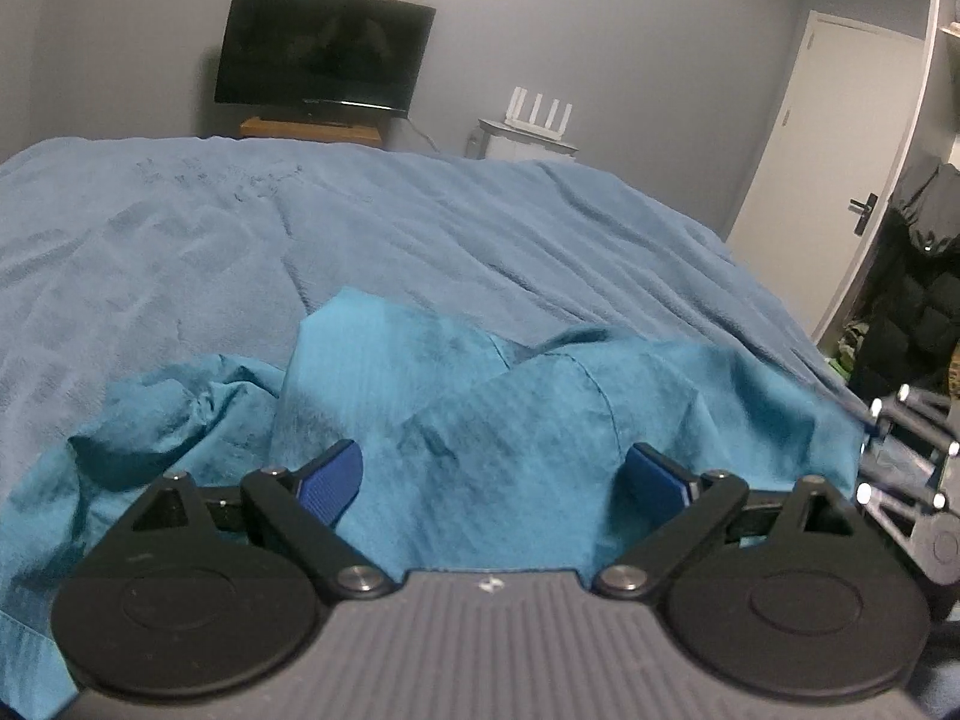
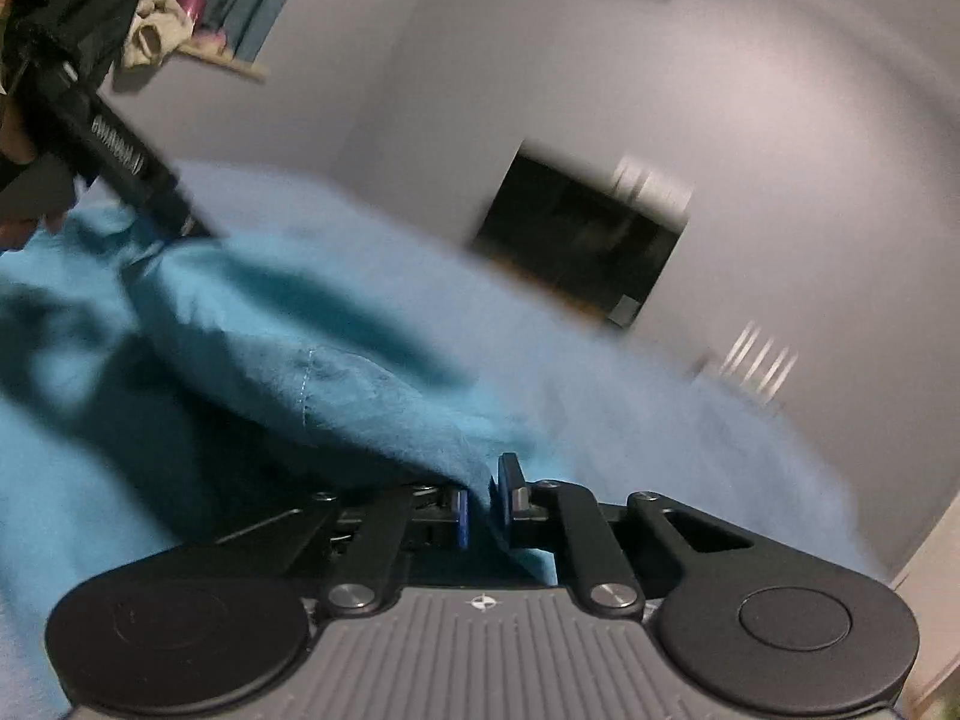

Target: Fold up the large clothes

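Now: garment [image 1: 480, 420] lies bunched at lower centre of the frame on the bed [image 1: 180, 228]. Right gripper [image 2: 480, 504] pinches its edge; left gripper [image 1: 495, 477] gapes, empty. Step: gathering corners. Next: left clamps a second edge.

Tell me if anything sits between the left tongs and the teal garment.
Nothing visible does. The left tongs stand open with the teal garment bunched directly between and ahead of their pads, on the blue bedspread.
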A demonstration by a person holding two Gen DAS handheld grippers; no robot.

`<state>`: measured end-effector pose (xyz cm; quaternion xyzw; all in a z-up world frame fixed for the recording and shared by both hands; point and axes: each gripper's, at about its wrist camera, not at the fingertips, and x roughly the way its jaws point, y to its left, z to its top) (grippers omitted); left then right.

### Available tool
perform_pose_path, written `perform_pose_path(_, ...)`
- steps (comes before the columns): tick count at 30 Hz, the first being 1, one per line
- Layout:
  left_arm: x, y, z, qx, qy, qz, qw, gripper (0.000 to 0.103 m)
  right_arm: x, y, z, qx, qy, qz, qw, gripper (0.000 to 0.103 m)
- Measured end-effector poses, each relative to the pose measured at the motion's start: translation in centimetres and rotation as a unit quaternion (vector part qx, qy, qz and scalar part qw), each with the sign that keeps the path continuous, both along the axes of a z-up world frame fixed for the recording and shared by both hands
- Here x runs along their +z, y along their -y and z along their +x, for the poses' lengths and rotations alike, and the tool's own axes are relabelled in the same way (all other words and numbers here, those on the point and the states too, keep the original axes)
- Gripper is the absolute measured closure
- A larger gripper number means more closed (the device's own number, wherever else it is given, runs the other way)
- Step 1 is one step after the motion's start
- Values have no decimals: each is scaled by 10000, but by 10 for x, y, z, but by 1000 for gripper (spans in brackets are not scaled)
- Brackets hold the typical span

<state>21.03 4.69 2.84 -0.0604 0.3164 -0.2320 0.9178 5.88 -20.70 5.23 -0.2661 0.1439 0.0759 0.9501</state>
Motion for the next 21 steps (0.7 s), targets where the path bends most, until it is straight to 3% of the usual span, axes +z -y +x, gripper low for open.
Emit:
perform_pose_path(3,-5,3,0,-68,-106,223,9997,7,-4,-4,1,169,158,-513,9984,93)
perform_pose_path(7,-12,9,1,-369,-426,583,9967,7,-14,8,6,549,-906,-88,9943,93)
perform_pose_path(13,-44,18,7,-906,-1310,1066,9815,7,-20,31,17,819,-2349,542,9670,88)
perform_pose_path(16,-58,23,10,-1006,-1646,1340,9720,7,-8,38,20,893,-2412,1035,9608,79)
perform_pose_path(17,-56,21,12,-1054,-1723,1257,9713,8,2,40,18,931,-2327,1208,9605,70)
perform_pose_path(19,-42,17,12,-1123,-1639,1096,9739,8,20,48,17,968,-2131,1571,9595,52)
perform_pose_path(21,-19,10,11,-1183,-1452,937,9778,8,36,53,19,1044,-1938,1953,9557,50)
